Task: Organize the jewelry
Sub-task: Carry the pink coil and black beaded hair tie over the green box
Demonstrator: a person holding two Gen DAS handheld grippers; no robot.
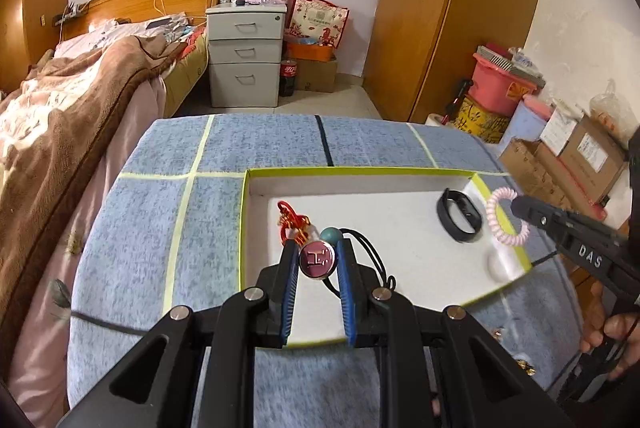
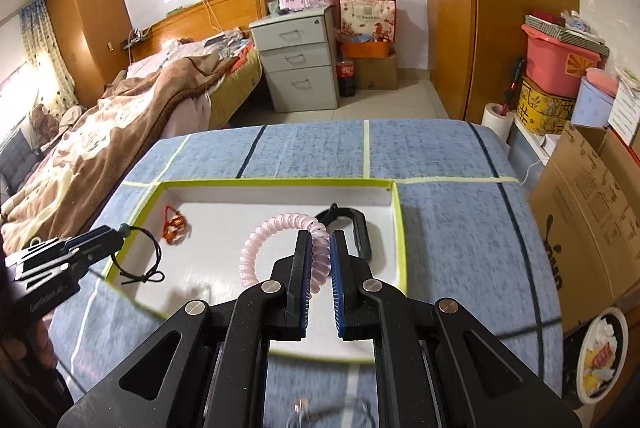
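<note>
A shallow white tray with a lime-green rim [image 1: 245, 228] [image 2: 400, 228] lies on the blue checked cloth. My left gripper [image 1: 318, 248] is shut on a round pink medallion [image 1: 318, 260] with a teal bead [image 1: 331, 234] and a black cord [image 1: 370, 252] that hangs over the tray's left part; from the right wrist the cord [image 2: 138, 264] dangles from the left gripper [image 2: 120, 234]. My right gripper [image 2: 320, 240] is shut on a pale pink spiral hair tie [image 2: 276, 228] [image 1: 505, 216] above the tray's right side. A red knotted charm [image 1: 290, 222] [image 2: 176, 226] and a black wristband [image 1: 460, 216] [image 2: 360, 232] lie in the tray.
The table [image 1: 168, 211] stands beside a bed with a brown blanket [image 1: 80, 107]. A grey drawer unit [image 1: 245, 55] and a wooden wardrobe [image 1: 460, 7] stand behind. Cardboard boxes [image 2: 592, 220] and plastic bins [image 2: 556, 63] crowd the right side. Small jewelry [image 2: 332, 410] lies on the cloth near me.
</note>
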